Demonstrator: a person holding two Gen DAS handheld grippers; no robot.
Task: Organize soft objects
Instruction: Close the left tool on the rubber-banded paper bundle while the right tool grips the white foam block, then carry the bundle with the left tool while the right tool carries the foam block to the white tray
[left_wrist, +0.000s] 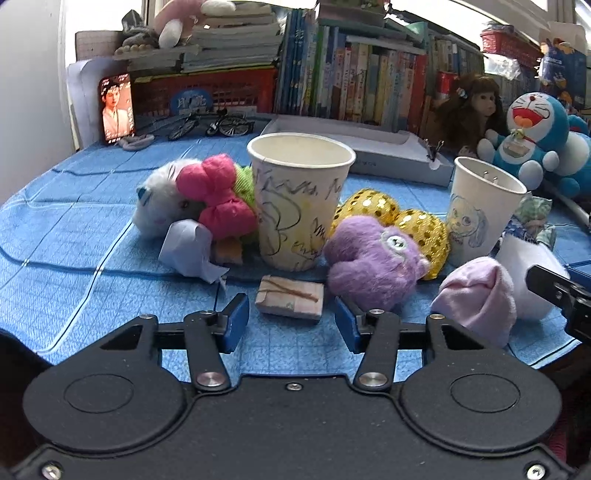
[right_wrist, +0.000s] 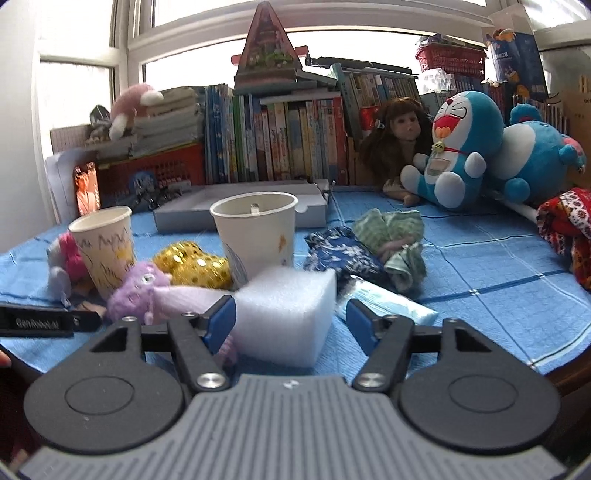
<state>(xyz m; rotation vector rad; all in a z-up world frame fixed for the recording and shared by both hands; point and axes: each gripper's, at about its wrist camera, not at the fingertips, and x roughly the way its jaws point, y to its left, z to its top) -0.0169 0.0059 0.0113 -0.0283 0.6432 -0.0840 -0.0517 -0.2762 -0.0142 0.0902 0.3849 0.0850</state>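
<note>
In the left wrist view my left gripper (left_wrist: 291, 323) stands open around a small block bound with a rubber band (left_wrist: 290, 299); its blue pads are clear of both sides. Just beyond lie a purple plush (left_wrist: 373, 262), a gold sequin heart (left_wrist: 406, 225), a pink soft piece (left_wrist: 476, 295) and a white plush with a pink bow (left_wrist: 218, 195). In the right wrist view my right gripper (right_wrist: 290, 326) is open around a white foam block (right_wrist: 284, 314). The left pad is at the foam's edge and the right pad stands off it.
Two scribbled paper cups (left_wrist: 301, 199) (left_wrist: 480, 218) stand upright among the toys. Crumpled blue (right_wrist: 340, 254) and green (right_wrist: 395, 240) cloths and a tissue pack (right_wrist: 391, 306) lie right of the foam. A grey tray (right_wrist: 236, 210), books, a doll (right_wrist: 395, 147) and blue plushes (right_wrist: 454, 147) line the back.
</note>
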